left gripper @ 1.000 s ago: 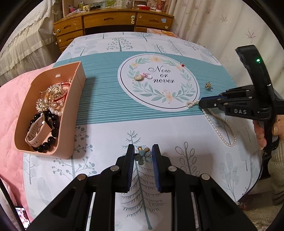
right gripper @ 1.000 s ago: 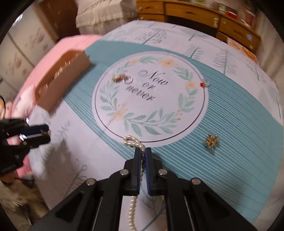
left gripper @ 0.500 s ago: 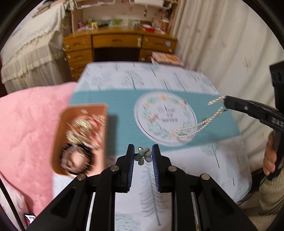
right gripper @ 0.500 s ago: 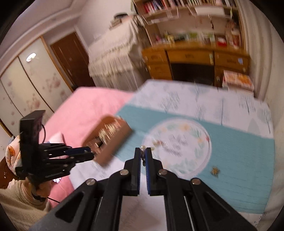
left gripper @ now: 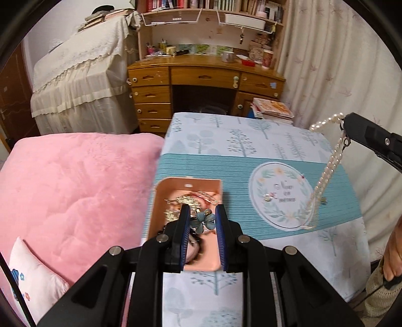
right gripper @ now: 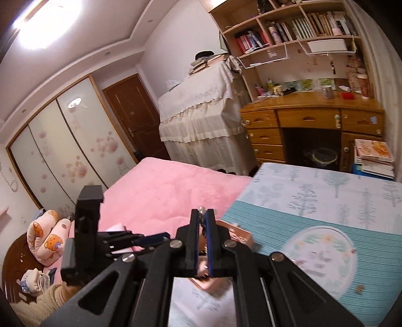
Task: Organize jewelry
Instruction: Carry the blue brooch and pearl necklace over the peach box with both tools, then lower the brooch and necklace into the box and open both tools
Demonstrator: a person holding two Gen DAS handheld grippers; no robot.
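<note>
Pearl necklace point(left gripper: 326, 171) (one) pinched in right claw point(right gripper: 203, 213), one blue flower brooch point(left gripper: 203, 219) pinched in left claw point(left gripper: 202, 220), one pink tray point(left gripper: 160, 201).

A bright ceiling lamp point(right gripper: 37, 24) glares at the right wrist view's top left corner. Indoor light is warm and even. Fisheye bending curves the edges; nearby tablecloth point(right gripper: 314, 254) print blurs.

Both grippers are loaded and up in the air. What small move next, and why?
Probably lower the left gripper and release the blue flower brooch it pinches: it already hangs over the peach plastic tray of jewelry. The white pearl necklace dangling from the right gripper hangs off to the side, so it can follow.
</note>
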